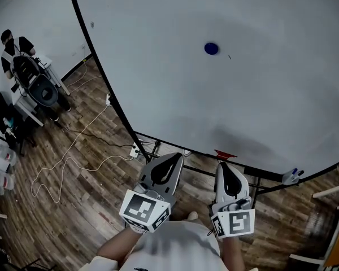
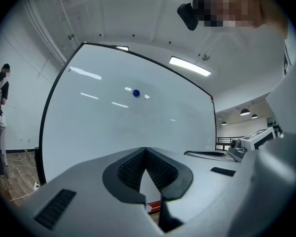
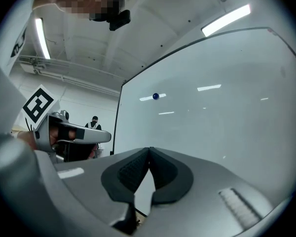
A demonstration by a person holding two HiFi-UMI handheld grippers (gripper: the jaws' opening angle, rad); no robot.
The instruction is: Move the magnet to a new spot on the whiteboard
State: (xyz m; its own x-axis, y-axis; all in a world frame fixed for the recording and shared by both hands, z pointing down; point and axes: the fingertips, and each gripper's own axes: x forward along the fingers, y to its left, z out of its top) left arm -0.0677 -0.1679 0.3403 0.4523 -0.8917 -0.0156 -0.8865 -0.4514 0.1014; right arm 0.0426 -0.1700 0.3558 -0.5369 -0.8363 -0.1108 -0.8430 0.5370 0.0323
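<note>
A small round blue magnet (image 1: 211,48) sticks high on the large whiteboard (image 1: 260,95); it also shows as a blue dot, the magnet (image 2: 136,93) in the left gripper view and the magnet (image 3: 156,96) in the right gripper view. My left gripper (image 1: 173,159) is held low in front of the board's bottom edge, shut and empty. My right gripper (image 1: 225,167) is beside it, also shut with nothing between its pads. Both are well short of the magnet and point toward the board.
A red marking (image 1: 225,153) sits at the board's lower frame, and markers (image 1: 294,175) rest on its tray at the right. Cables (image 1: 73,157) trail over the wooden floor at the left. A person (image 1: 14,47) stands by equipment far left.
</note>
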